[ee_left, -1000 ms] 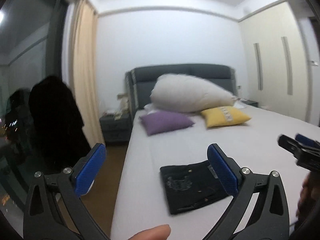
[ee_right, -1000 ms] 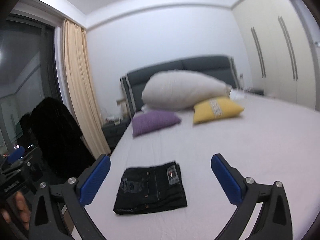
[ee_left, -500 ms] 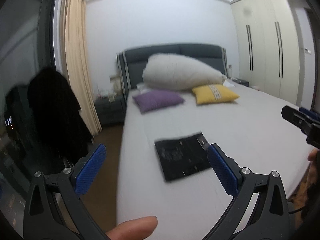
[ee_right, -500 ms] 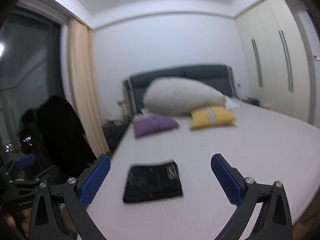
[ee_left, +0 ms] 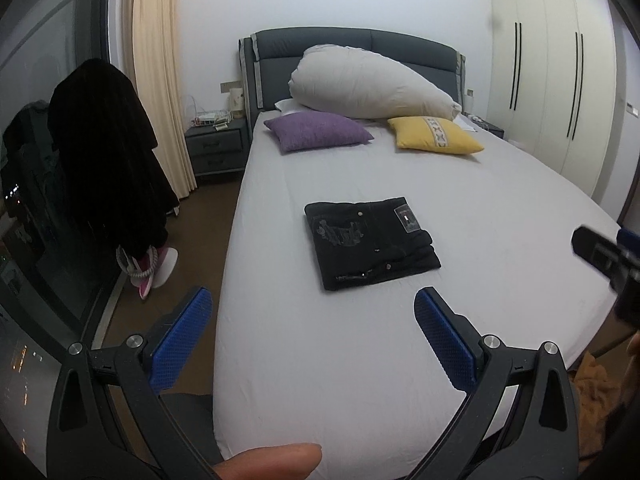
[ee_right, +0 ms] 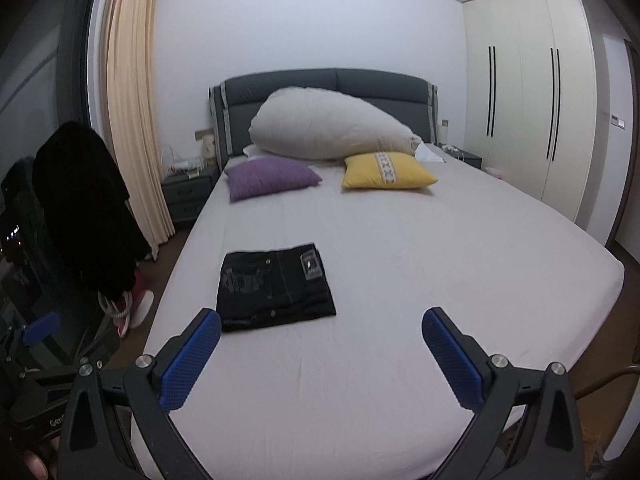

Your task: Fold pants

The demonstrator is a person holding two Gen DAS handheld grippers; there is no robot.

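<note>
Black pants (ee_left: 370, 246) lie folded into a flat rectangle on the white bed (ee_left: 500, 216), near its left side; they also show in the right wrist view (ee_right: 274, 286). My left gripper (ee_left: 312, 320) is open and empty, held back over the bed's foot, well short of the pants. My right gripper (ee_right: 320, 338) is open and empty, also back from the pants, which lie ahead and left of it. The right gripper shows at the right edge of the left wrist view (ee_left: 604, 256).
A purple pillow (ee_left: 316, 130), a yellow pillow (ee_left: 436, 140) and a large white pillow (ee_left: 368, 84) lie at the headboard. A nightstand (ee_left: 216, 148) and a chair draped with dark clothing (ee_left: 108, 152) stand left of the bed. Wardrobes (ee_left: 560, 80) line the right wall.
Both grippers have pulled back and risen away from the pants, so the pants and bed look farther off. The pants have not moved. Both grippers stay open.
</note>
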